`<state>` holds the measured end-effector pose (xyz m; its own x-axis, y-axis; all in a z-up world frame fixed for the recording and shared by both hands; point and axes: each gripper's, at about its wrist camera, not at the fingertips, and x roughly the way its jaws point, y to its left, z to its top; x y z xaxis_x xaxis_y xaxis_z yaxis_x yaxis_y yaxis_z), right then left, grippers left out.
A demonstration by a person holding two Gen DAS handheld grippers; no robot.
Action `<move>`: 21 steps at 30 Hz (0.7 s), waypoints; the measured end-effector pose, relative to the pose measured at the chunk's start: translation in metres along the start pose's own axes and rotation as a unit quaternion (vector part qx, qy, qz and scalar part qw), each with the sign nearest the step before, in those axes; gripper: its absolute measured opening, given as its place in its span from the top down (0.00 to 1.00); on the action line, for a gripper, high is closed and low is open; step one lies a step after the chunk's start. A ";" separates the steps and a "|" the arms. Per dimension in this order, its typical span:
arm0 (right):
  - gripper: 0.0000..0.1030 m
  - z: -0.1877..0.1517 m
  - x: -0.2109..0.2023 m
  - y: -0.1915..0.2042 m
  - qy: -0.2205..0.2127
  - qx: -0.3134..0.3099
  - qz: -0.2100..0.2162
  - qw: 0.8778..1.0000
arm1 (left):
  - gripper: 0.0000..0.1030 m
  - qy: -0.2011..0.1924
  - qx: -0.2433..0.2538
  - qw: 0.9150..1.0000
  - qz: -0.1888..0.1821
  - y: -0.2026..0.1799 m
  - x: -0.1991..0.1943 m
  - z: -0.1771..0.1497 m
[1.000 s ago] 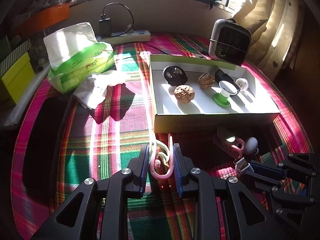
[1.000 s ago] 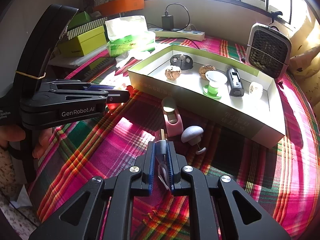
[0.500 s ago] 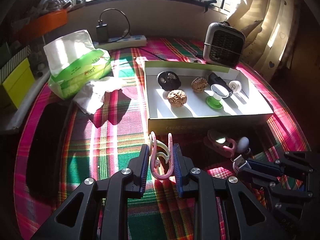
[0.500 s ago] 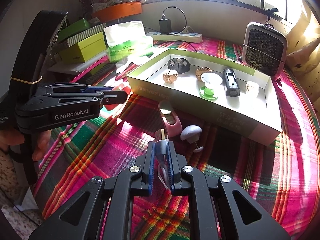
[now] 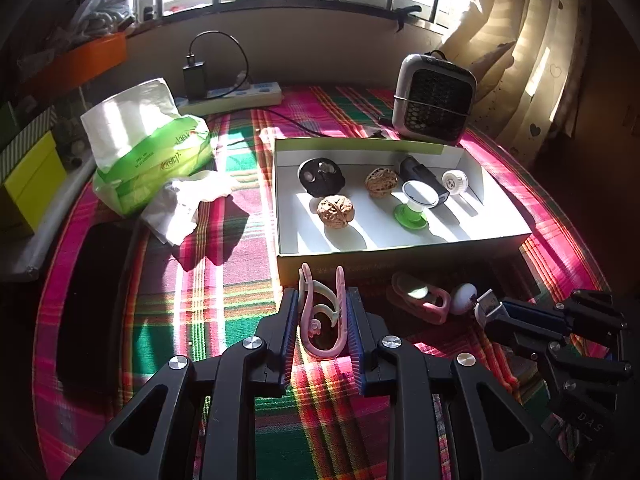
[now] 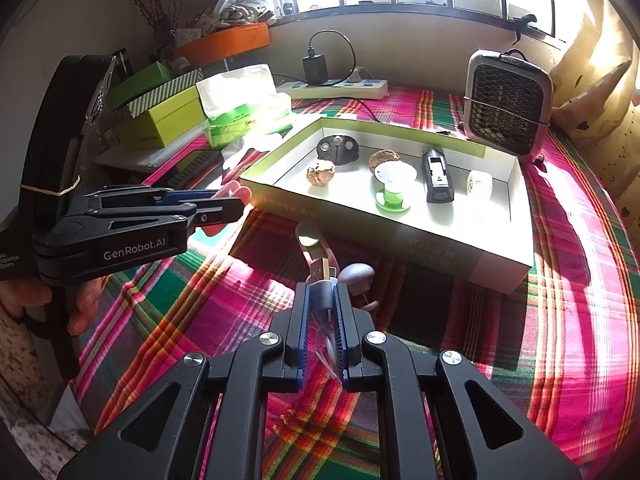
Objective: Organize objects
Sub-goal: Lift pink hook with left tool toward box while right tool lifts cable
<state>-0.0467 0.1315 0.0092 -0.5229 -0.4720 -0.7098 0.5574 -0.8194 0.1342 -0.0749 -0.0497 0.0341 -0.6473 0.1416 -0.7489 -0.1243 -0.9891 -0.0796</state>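
Note:
My left gripper (image 5: 322, 300) is shut on a pink plastic clip (image 5: 322, 320), held above the plaid cloth just in front of the white box (image 5: 304, 258). My right gripper (image 6: 321, 292) is shut on a USB plug (image 6: 320, 270) with a thin white cable trailing between the fingers. The box (image 6: 440, 240) holds two walnuts (image 5: 335, 211), a black round piece (image 5: 321, 176), a green-footed white cap (image 5: 414, 204), a black device (image 6: 437, 174) and a white roll (image 6: 479, 184). A pink holder (image 5: 418, 298) and a white mushroom-shaped piece (image 6: 356, 272) lie before the box.
A tissue pack (image 5: 148, 148) and crumpled tissue (image 5: 184, 208) sit at the left. A small heater (image 5: 434, 98) stands behind the box, a power strip (image 5: 240, 94) at the back wall. A black flat object (image 5: 92, 300) lies at the left edge. Green boxes (image 6: 160, 116) are stacked left.
Both grippers have risen and pulled back a little with their loads; the box and table appear farther off. Both grips are unchanged.

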 end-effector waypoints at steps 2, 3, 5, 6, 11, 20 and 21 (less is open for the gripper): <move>0.88 0.002 -0.004 -0.004 -0.005 0.006 -0.002 1.000 | 0.80 -0.001 0.000 1.000 -0.003 -0.001 0.000 0.002; 0.88 0.003 -0.005 -0.006 -0.008 0.008 -0.004 1.000 | 0.80 -0.002 0.000 1.000 -0.004 -0.002 0.000 0.003; 0.88 0.006 -0.008 -0.010 -0.012 0.011 -0.008 1.000 | 0.80 -0.002 0.002 1.000 -0.005 -0.004 0.000 0.005; 0.88 0.008 -0.009 -0.012 -0.014 0.014 -0.010 1.000 | 0.80 -0.002 0.002 1.000 -0.005 -0.004 0.001 0.006; 0.88 0.016 -0.014 -0.023 -0.023 0.025 -0.020 0.999 | 0.80 -0.003 0.004 1.000 -0.012 -0.008 0.003 0.013; 0.88 0.032 -0.014 -0.044 -0.032 0.040 -0.046 0.998 | 0.80 -0.004 0.011 1.000 -0.020 -0.015 0.010 0.027; 0.88 0.033 -0.013 -0.046 -0.032 0.041 -0.048 0.997 | 0.80 -0.003 0.010 1.000 -0.021 -0.016 0.012 0.029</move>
<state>-0.0869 0.1646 0.0357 -0.6126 -0.4078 -0.6771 0.4492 -0.8845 0.1262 -0.1022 -0.0313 0.0452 -0.6456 0.1829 -0.7415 -0.1665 -0.9813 -0.0970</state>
